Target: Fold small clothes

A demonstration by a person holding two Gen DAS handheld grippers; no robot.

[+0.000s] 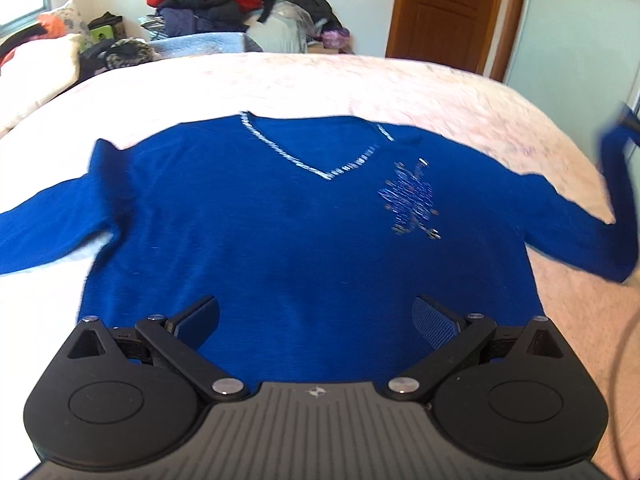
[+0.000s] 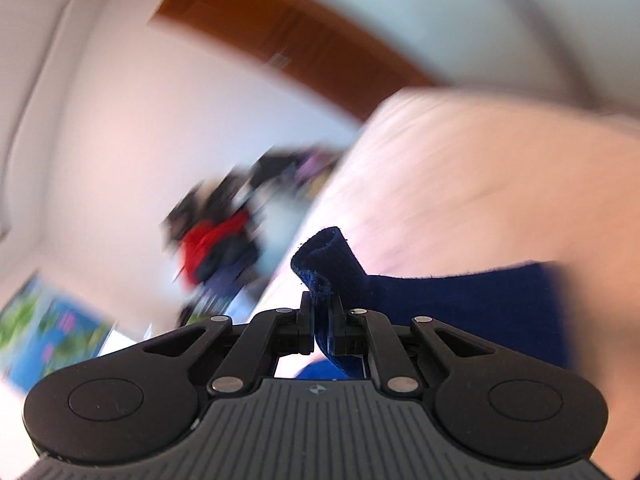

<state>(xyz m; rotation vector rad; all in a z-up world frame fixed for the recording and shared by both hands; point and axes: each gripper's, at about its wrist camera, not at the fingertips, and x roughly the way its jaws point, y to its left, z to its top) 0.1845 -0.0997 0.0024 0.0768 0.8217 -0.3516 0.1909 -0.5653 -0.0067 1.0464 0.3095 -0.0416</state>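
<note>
1 blue sweater (image 1: 280,240), seemingly 1 cuff (image 2: 324,256) clamped.

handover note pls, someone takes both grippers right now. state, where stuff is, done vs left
Left gripper: open, hovering over the hem of the blue sweater, holding nothing.
Right gripper: shut on the sleeve cuff, lifted off the bed; its view is motion-blurred.
Sweater lies face up and spread flat on the bed, other sleeve out to the side.
Done: laid out. Left: probably bring this sleeve across the body, then the other sleeve and the body folds.

We see a blue jumper (image 1: 256,248) of soft matt knit; the bed (image 1: 400,92) fuzzy pink cloth; the door (image 1: 444,12) glossy wood; the tongs (image 1: 316,322) matt black plastic.
</note>
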